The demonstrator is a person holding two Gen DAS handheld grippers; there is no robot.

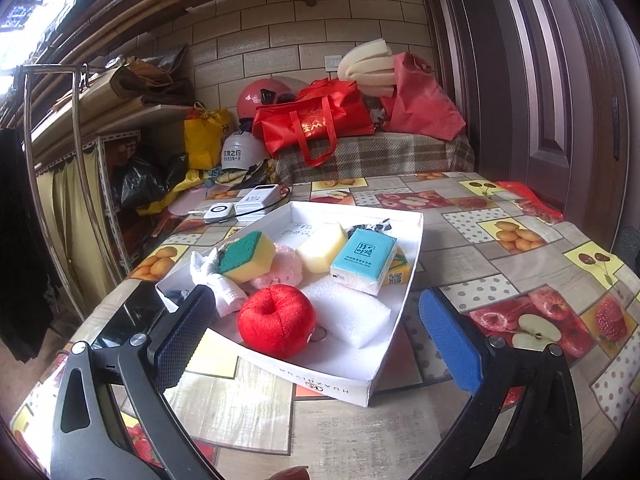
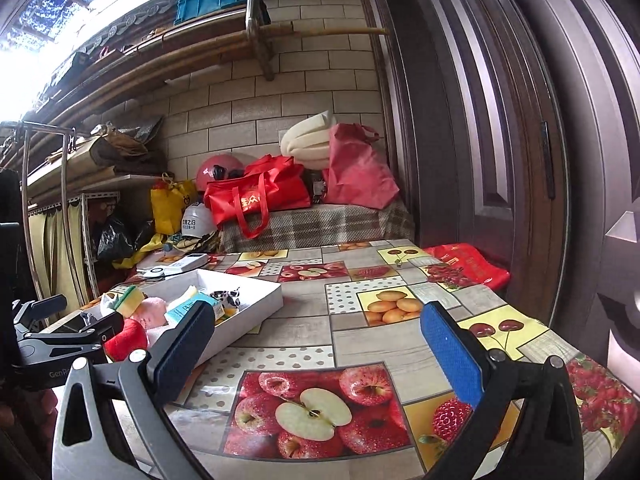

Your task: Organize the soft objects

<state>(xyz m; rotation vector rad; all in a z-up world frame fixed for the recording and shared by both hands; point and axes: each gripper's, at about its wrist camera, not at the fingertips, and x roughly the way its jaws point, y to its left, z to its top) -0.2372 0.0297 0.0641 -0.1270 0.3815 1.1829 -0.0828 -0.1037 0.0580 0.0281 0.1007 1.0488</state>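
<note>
Left gripper hangs with its jaws spread wide and empty, framing the near corner of the white tray at frame centre. Inside the tray lie a red plush apple, a white foam block, a green-and-yellow sponge, a pink puff, a yellow sponge, a blue tissue pack and a white cloth. Right gripper is likewise spread and empty above the fruit-print tablecloth, the tray lying at its centre left.
</note>
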